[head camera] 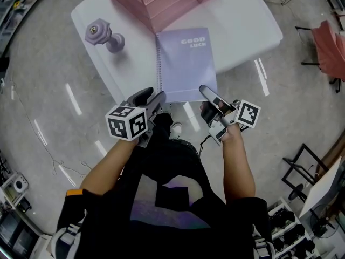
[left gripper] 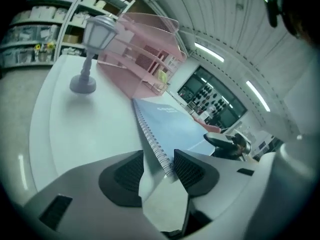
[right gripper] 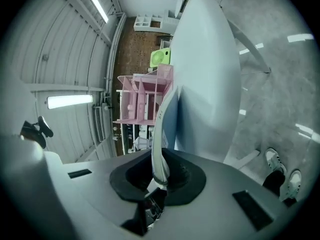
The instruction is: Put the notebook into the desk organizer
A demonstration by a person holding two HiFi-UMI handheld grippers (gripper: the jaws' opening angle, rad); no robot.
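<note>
A lavender spiral notebook (head camera: 186,63) lies flat on the white table (head camera: 242,31), its near edge at the table's front edge. Just beyond it stands the pink wire desk organizer (head camera: 161,1). My left gripper (head camera: 153,97) is at the notebook's near left corner; in the left gripper view it (left gripper: 159,166) is open, with the spiral binding (left gripper: 160,154) between the pads, close to the right one. My right gripper (head camera: 205,90) is at the near right corner. In the right gripper view it (right gripper: 160,176) is shut on the notebook's edge (right gripper: 162,119), with the organizer (right gripper: 142,99) beyond.
A small lavender lantern-shaped lamp (head camera: 102,35) stands on the table's left part, left of the organizer. A red chair (head camera: 329,47) is on the floor at the right, and black racks (head camera: 302,171) are at the lower right. The person's shoes (head camera: 175,127) are below the table's front edge.
</note>
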